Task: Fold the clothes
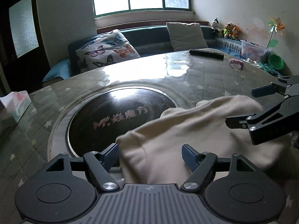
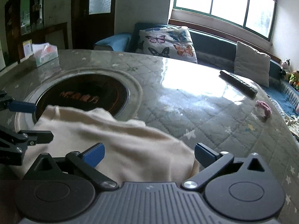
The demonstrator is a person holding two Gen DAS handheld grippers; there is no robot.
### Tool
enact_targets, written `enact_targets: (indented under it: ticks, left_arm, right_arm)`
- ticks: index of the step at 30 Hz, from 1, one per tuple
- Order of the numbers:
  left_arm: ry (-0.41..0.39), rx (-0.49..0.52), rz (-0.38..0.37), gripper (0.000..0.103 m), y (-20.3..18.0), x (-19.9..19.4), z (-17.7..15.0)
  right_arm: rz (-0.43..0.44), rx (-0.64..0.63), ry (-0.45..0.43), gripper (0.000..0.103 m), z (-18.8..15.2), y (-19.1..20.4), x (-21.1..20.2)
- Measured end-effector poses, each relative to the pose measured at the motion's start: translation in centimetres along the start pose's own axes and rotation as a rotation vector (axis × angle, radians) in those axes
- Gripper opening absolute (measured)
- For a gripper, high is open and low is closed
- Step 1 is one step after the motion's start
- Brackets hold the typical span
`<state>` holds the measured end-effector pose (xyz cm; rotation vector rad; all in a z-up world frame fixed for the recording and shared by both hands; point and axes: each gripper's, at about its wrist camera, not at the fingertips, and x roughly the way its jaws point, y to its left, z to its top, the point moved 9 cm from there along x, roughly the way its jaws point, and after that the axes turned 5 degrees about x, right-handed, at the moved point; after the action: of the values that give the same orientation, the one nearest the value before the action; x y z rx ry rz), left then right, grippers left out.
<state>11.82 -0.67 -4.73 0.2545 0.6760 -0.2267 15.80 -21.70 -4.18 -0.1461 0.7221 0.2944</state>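
A: One garment (image 1: 186, 130) only is on the table (image 1: 214, 74), a cream cloth. It lies at the near edge, partly over the dark round plate (image 1: 112, 115) in the middle of the table.

B: And is it folded?

A: I cannot say with certainty. It is gathered in a soft heap with rounded edges, no flat rectangle. The pictures are blurred there, so I cannot tell which part is sleeve and which is body. It could be a cloth bunched and waiting to be spread, or one with some folds made and not yet pressed flat. Neat and finished it does not look.

B: What do the grippers do?

A: Both are over the cloth. The left gripper (image 1: 150, 153) has its fingers wide apart, and the cloth lies between them. The right gripper (image 2: 149, 154) is the same, fingers apart, cloth under and between. Neither is closed on the fabric, as far as I see.

B: Other things on the table?

A: A tissue box (image 2: 44, 53) at the far left, a remote (image 1: 206, 53) at the far side, and a small pink object (image 1: 237, 63) near it. All are well apart from the cloth.
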Motion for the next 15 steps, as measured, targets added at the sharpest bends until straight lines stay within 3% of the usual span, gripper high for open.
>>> enact_targets:
  ticks: [10,15]
  left_arm:
    - [-0.012,-0.039,0.033,0.087,0.6,-1.8,-2.6]
    - [-0.022,-0.060,0.043,0.089,1.2,-2.5,-3.1]
  right_arm:
    - [0.005,-0.073,-0.033,0.103,-3.2,1.3,-2.9]
    - [-0.031,-0.057,-0.064,0.103,-4.7,-0.2,-4.8]
